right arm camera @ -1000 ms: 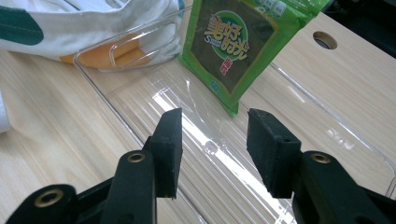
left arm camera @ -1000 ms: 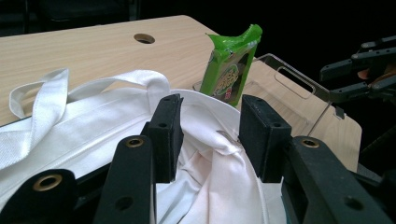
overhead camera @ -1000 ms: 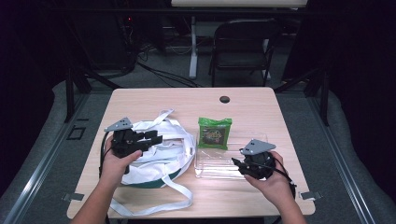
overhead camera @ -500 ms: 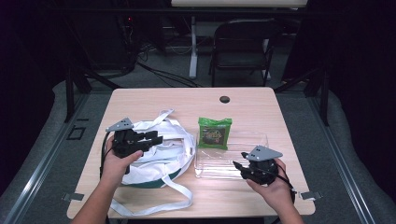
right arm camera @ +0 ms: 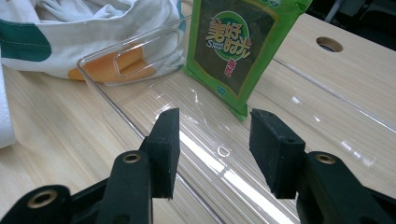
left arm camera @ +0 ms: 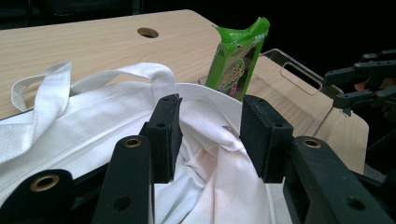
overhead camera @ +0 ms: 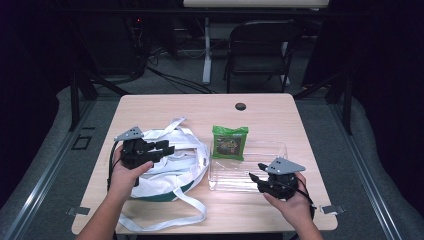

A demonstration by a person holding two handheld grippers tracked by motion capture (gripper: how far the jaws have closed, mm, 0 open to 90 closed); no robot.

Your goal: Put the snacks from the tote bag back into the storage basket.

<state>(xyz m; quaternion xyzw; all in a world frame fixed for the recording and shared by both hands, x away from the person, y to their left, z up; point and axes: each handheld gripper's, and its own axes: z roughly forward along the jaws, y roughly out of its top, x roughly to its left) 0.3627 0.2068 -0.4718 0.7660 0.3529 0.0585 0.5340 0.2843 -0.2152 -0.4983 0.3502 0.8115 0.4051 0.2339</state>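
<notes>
The right gripper (overhead camera: 256, 178) has been drawn back slightly, its empty jaws just opening over one clear tray (overhead camera: 280, 150). One green packet (overhead camera: 229, 142) lettered "美好时光" is being displayed; the left gripper (overhead camera: 167, 148) is being held part-open around one white bag's (overhead camera: 165, 172) rim.

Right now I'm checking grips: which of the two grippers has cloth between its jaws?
The left gripper: the white bag's rim runs between its jaws. The right gripper stands open at the clear tray's wall.
</notes>
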